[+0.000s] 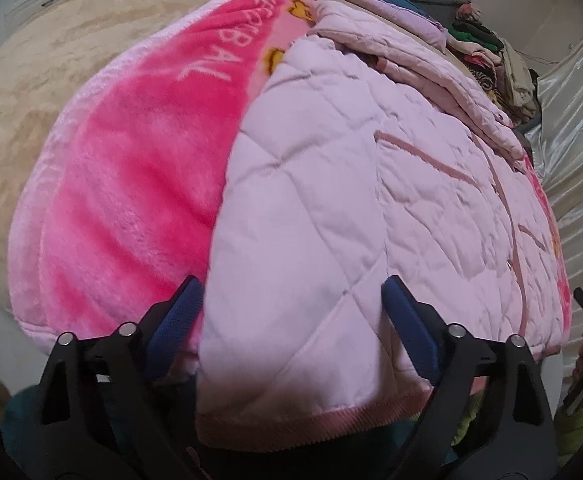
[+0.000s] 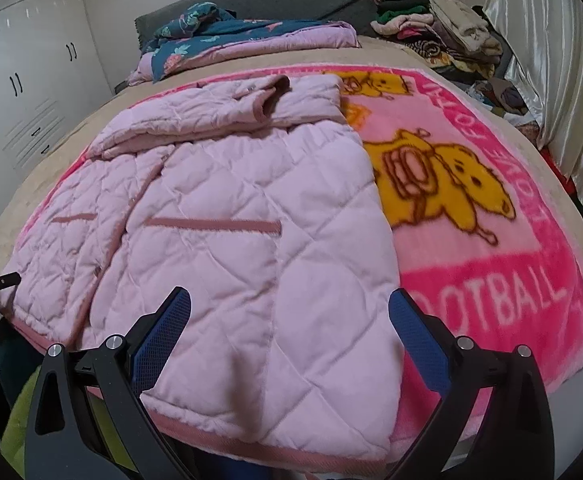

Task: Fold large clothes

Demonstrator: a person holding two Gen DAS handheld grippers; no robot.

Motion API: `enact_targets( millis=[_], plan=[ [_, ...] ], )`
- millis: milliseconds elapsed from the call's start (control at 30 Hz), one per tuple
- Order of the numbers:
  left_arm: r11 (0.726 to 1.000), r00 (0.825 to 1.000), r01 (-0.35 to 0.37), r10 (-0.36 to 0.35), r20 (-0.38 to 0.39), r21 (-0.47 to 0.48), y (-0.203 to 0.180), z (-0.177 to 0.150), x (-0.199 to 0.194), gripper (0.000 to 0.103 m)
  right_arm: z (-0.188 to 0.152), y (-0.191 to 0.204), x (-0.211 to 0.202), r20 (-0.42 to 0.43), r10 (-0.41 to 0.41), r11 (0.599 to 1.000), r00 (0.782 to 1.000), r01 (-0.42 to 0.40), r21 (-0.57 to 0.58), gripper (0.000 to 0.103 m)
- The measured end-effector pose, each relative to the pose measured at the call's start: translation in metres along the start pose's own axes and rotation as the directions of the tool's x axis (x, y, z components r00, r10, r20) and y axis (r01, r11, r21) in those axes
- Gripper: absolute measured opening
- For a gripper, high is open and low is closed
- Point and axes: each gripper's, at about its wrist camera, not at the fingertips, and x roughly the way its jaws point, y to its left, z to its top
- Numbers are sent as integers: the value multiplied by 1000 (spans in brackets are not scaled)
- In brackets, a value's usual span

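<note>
Both grippers, left (image 1: 291,308) and right (image 2: 289,312), hovered over the quilted jacket's (image 2: 219,216) hem (fingers apart, gripping nothing), seemingly poised to lift it for folding.

Left gripper (image 1: 291,300): points steeply down, jaws spread wide, nothing pressed between the blue pads (image 1: 181,312).
Left gripper frame: black arms fan out from two silver pins on each side.
Right gripper (image 2: 289,312): tilted down, jaws spread wide, blue pads (image 2: 411,328) pressing on nothing.
Right gripper seen from the left: a black edge of it shows at the far right.
</note>
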Motion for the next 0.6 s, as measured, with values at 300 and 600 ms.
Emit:
enact_targets(
  millis=[300,600],
  plan=[
    [997,999,4,-7,42,77,-28,-3,-7,36,-31,-26,4,-82,8,999,997,-4,53,99],
    [997,999,8,-11,44,73,-27,-1,-7,30,-60,-38,24,-178,112,988,978,-89,129,99]
  ],
)
